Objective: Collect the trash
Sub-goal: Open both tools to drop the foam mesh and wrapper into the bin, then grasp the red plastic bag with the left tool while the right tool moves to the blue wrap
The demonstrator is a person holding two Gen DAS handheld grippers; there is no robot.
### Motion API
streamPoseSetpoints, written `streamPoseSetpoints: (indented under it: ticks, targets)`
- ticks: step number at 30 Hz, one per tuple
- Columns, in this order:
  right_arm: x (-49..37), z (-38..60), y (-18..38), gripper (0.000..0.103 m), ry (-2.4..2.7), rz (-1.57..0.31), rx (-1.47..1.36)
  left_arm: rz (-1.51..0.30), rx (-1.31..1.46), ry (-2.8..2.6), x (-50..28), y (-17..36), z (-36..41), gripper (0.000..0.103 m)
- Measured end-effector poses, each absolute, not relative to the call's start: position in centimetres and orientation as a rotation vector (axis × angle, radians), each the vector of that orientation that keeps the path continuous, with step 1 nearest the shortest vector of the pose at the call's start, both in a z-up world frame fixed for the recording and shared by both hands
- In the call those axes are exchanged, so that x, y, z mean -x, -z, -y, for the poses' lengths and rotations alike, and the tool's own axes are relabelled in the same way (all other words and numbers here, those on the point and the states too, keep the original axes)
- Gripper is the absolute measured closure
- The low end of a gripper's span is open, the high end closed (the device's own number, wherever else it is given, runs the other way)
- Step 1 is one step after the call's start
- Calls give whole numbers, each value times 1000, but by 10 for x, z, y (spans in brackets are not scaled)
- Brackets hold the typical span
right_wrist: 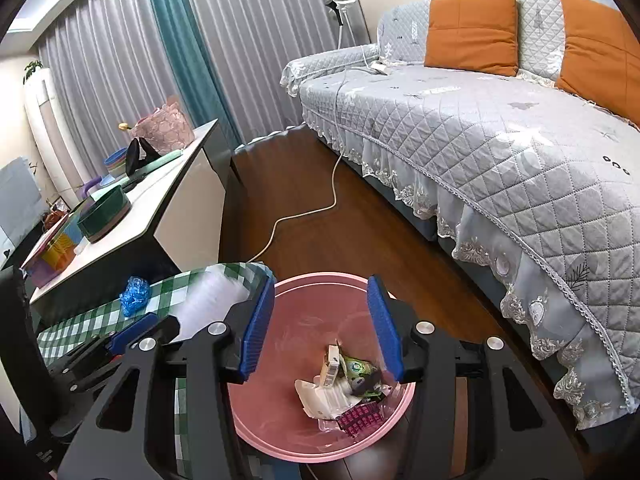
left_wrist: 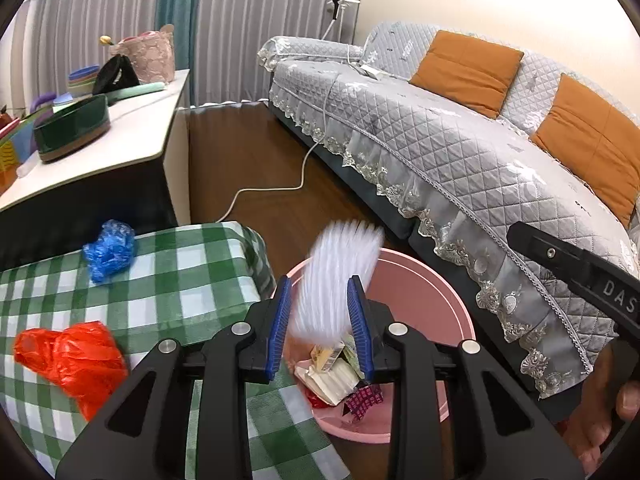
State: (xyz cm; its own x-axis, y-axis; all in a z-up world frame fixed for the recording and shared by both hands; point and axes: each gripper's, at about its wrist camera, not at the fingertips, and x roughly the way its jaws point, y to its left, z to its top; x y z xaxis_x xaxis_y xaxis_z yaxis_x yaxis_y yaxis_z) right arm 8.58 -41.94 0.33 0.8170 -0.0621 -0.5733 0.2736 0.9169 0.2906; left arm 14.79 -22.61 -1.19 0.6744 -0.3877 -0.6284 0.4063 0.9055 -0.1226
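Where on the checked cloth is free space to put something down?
The checked cloth is bare between the blue bag and the red bag, and from there toward the pink bin. The white cabinet top is crowded at its far end and bare only along its near edge.

A home living room: a long sofa [right_wrist: 500,152] under a quilted grey cover with lace trim, orange cushions [right_wrist: 472,26] against its back, pleated grey and teal curtains [right_wrist: 168,56], a dark wooden floor [right_wrist: 320,240], and a checked tablecloth [left_wrist: 160,280]
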Motion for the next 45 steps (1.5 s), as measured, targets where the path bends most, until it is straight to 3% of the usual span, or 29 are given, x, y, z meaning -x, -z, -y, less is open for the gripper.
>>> streamPoseSetpoints:
  ticks: [14, 23, 28, 32, 35, 38, 40, 42, 45]
  targets:
    - [-78, 388, -18, 54, 124, -563, -368, -682, 30, 283, -116, -5, 125, 74]
    - [-80, 347, -22, 54, 41, -552, -288, -706, 131, 141, -118, 15, 49, 74]
    - [-85, 335, -15, 54, 20, -567, -255, -728, 161, 161, -118, 32, 52, 67]
    - [-92, 329, -9, 54, 13, -582, -242, -735, 165, 176, -121, 41, 61, 46]
    - [-97, 324, -5, 54, 7, -593, -237, -774, 174, 166, -127, 53, 65, 46]
    - [-103, 317, 0, 54, -6, -604, -233, -794, 178, 150, -131, 63, 67, 48]
    - [-107, 311, 2, 54, -20, -610, -233, -793, 181, 147, -132, 65, 66, 59]
    - [-111, 303, 4, 54, -36, -612, -228, -792, 178, 149, -132, 66, 64, 78]
    - [-118, 290, 6, 54, -66, -617, -222, -774, 175, 142, -132, 64, 57, 83]
